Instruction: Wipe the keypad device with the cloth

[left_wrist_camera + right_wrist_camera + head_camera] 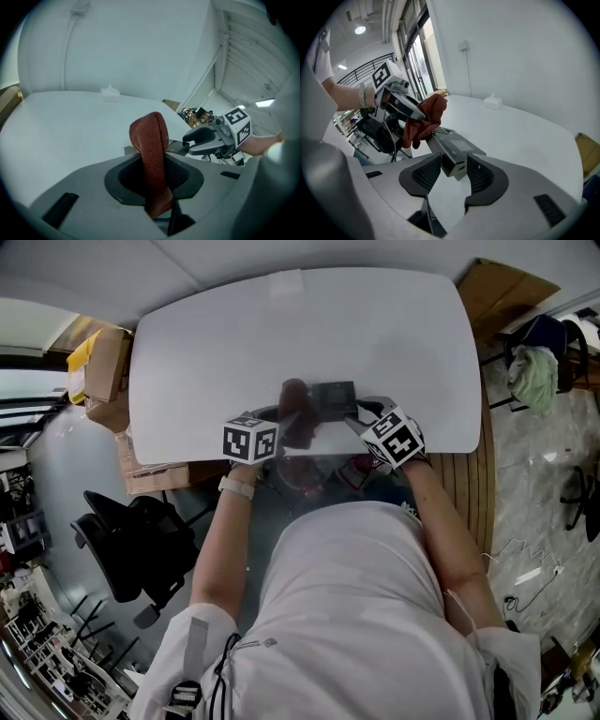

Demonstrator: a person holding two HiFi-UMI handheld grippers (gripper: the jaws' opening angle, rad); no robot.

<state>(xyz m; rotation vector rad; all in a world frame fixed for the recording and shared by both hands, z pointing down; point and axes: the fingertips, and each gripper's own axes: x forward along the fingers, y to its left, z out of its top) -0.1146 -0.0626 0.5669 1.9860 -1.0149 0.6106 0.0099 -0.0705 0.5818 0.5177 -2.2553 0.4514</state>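
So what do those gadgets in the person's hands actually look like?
The left gripper and right gripper are both grey plastic shells with dark, ribbed jaws. Each carries a white cube printed with black square markers. The person wears a white short-sleeved shirt and a pale band on the left wrist.

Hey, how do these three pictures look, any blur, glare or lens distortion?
Head view: wide lens bows the table edges, and the cloth and keypad device look small, dark and soft. Left gripper view: black rounded corners, cloth sharp, no glare. Right gripper view: same rounding, bright window upper left, keypad device in focus.
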